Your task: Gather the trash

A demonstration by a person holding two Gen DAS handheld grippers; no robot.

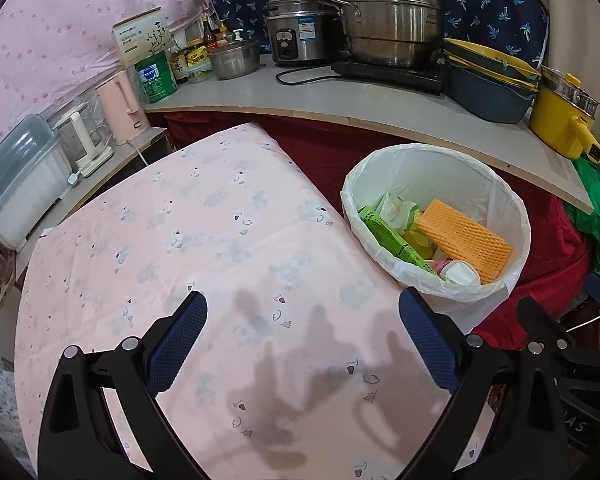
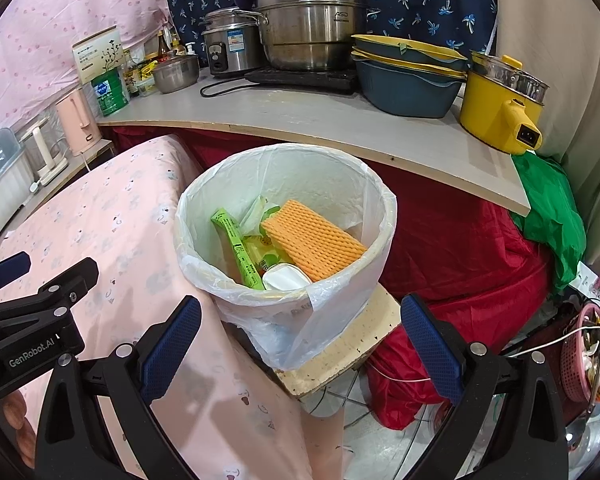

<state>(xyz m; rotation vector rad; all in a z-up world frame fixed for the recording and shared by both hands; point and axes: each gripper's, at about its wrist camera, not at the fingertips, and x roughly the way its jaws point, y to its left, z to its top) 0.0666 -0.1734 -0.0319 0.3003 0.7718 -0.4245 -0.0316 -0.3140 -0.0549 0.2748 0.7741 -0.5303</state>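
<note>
A round bin lined with a white plastic bag [image 1: 496, 200] [image 2: 340, 184] stands beside the pink-clothed table [image 1: 180, 240] [image 2: 100, 220]. Inside lie an orange ribbed sponge [image 1: 464, 240] [image 2: 312, 240], a green wrapper [image 1: 388, 236] [image 2: 240, 252], a white cup [image 1: 460, 274] [image 2: 284, 278] and other wrappers. My left gripper [image 1: 302, 304] is open and empty above the tablecloth, left of the bin. My right gripper [image 2: 300, 312] is open and empty just in front of the bin. The left gripper's body [image 2: 32, 312] also shows at the left of the right wrist view.
The bin rests on a stained foam block [image 2: 348, 356] over red cloth [image 2: 460, 264]. A shelf [image 1: 340, 96] behind holds steel pots [image 1: 388, 28], a rice cooker [image 1: 296, 36], stacked basins [image 1: 488, 80], a yellow pot [image 1: 560, 120], bottles. A pink kettle [image 1: 120, 108] stands at left.
</note>
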